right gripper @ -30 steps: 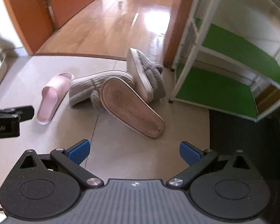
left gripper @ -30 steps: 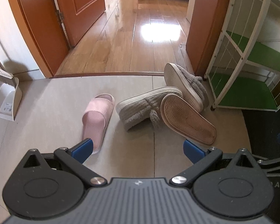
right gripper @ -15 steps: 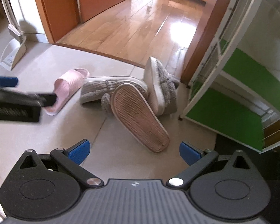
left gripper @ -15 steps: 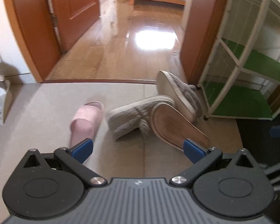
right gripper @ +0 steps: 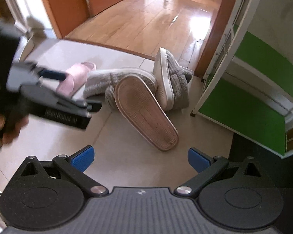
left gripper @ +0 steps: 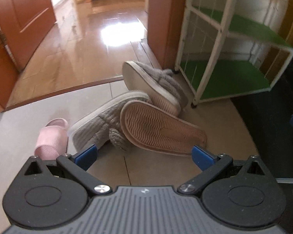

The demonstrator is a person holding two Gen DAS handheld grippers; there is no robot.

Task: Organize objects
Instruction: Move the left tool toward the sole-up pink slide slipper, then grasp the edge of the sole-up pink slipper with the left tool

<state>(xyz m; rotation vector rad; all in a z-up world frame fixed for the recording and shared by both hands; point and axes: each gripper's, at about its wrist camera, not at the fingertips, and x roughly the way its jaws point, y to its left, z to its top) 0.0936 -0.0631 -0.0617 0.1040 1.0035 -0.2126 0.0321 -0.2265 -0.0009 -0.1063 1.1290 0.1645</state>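
Left gripper [left gripper: 144, 155] nearer upturned slipper [left gripper: 162, 129] — jaws wide

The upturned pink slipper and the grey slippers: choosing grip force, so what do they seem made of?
Upturned pink slipper: looks like moulded foam or rubber, matte, with a wavy tread on its sole. Grey slippers: seemingly plush ribbed fabric, fuzzy, on pale, smooth soles, probably rubber.

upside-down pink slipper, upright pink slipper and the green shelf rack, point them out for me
upside-down pink slipper [left gripper: 162, 128], left wrist view, middle of its ribbed sole
upright pink slipper [left gripper: 50, 139], left wrist view, top of its strap
green shelf rack [left gripper: 212, 58], left wrist view, white front post
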